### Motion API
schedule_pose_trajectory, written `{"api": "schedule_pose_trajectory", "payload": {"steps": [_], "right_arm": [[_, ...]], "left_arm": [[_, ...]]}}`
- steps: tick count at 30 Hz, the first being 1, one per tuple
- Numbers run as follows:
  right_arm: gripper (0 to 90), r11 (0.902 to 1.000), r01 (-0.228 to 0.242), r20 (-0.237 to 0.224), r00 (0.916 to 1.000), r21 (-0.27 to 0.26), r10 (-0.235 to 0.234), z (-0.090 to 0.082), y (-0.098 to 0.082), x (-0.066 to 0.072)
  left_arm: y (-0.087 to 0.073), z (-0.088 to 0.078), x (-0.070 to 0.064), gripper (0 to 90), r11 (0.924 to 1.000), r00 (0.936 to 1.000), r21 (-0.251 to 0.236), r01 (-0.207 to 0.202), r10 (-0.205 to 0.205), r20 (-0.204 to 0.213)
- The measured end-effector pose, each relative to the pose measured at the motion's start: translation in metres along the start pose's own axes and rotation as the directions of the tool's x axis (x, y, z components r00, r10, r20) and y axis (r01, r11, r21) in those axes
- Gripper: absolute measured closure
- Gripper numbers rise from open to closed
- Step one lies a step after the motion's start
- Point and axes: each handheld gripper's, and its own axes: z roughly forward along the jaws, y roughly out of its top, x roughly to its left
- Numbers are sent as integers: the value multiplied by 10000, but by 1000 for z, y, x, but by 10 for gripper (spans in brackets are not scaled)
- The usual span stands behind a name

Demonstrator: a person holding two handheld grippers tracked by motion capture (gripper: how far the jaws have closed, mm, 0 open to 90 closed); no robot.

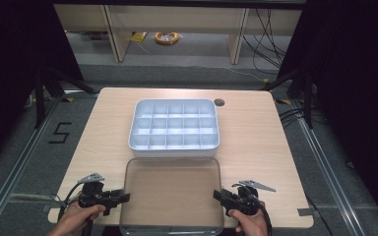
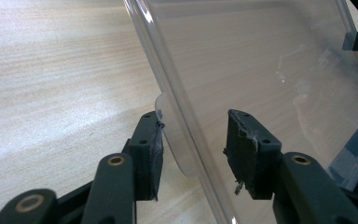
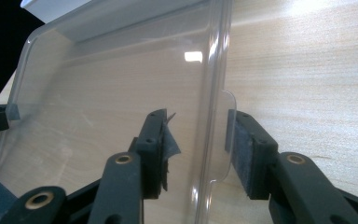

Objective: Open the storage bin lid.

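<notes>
A clear plastic lid lies flat on the wooden table near its front edge. Just behind it stands a white tray divided into several compartments, all bare. My left gripper straddles the lid's left rim; in the left gripper view the lid and its small tab sit between the gripper's open jaws, with a gap at the right pad. My right gripper straddles the right rim the same way. There the lid and its tab pass between that gripper's open jaws.
A dark round grommet is set in the table behind the tray's right corner. The lid's front edge overhangs the table's front edge. Beyond the table are table legs, cables and a yellow coil on the floor.
</notes>
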Motion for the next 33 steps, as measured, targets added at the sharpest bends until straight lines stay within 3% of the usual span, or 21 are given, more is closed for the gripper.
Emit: {"api": "schedule_pose_trajectory", "payload": {"steps": [8, 9, 10, 12, 17, 20, 24, 29, 32, 33], "right_arm": [[577, 9999, 35, 60, 10000, 152, -36, 2, 0, 1], [576, 9994, -272, 151, 9995, 211, 269, 3, -1, 4], [575, 9998, 26, 136, 9999, 181, -28, 3, -1, 1], [574, 9997, 117, 231, 9997, 197, -121, 5, -1, 1], [548, 9996, 78, 300, 9995, 271, -87, 5, 0, 1], [531, 9997, 249, 549, 9982, 67, -252, 3, 2, -1], [523, 9989, 313, 663, 9974, -335, -290, -1, 7, -6], [506, 9992, -256, 536, 9982, -319, 272, -4, 8, -2], [478, 9991, -261, 403, 9988, -319, 274, -4, 8, 0], [466, 9991, 13, 472, 9989, -421, 7, -4, 8, -2]], "left_arm": [[0, 2, 1, 531, 9998, 9999, 191, -7, 9, -107], [0, 2, 2, 529, 9997, 9999, 252, -37, 40, -135], [0, 2, 2, 528, 9997, 9999, 246, -38, 42, -137], [0, 3, 1, 526, 9998, 9999, 208, -25, 28, -161], [0, 4, -1, 508, 9997, 9997, 206, -138, 142, -203], [1, 3, -3, 436, 9999, 9990, 116, -75, 80, -434], [3, 0, -2, 393, 9994, 9964, -138, -310, 298, -789], [4, -2, -1, 364, 9993, 9968, -302, -204, 180, -783], [4, -3, -1, 352, 9991, 9970, -330, -253, 228, -745], [5, -2, -2, 348, 9991, 9968, -344, -265, 239, -757]]}}
